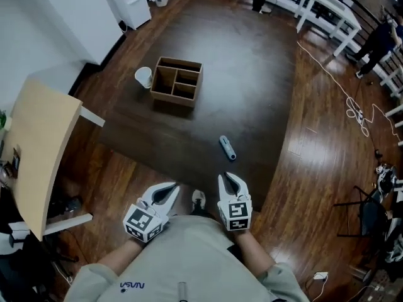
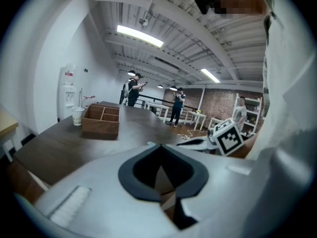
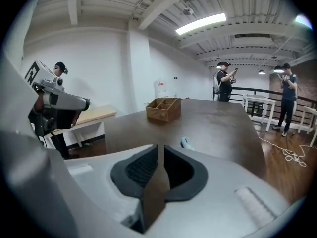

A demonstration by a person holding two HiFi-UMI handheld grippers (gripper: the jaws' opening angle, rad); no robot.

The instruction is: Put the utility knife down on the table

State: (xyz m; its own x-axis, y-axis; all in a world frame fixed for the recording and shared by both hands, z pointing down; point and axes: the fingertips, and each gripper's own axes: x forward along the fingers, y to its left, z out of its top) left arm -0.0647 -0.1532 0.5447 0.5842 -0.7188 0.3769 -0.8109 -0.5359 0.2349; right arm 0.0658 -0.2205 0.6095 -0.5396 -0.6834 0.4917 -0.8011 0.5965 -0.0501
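Utility knife [image 1: 227,148], slim grey bar, dark glossy wooden table [image 1: 252,74]

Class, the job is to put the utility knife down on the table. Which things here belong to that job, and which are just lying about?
Belongs to the job: knife, already lying on the table.
Just lying about: wooden box, paper cup, beige desk.

head: steeply down | gripper views: low, forward (all share table [image 1: 252,74])
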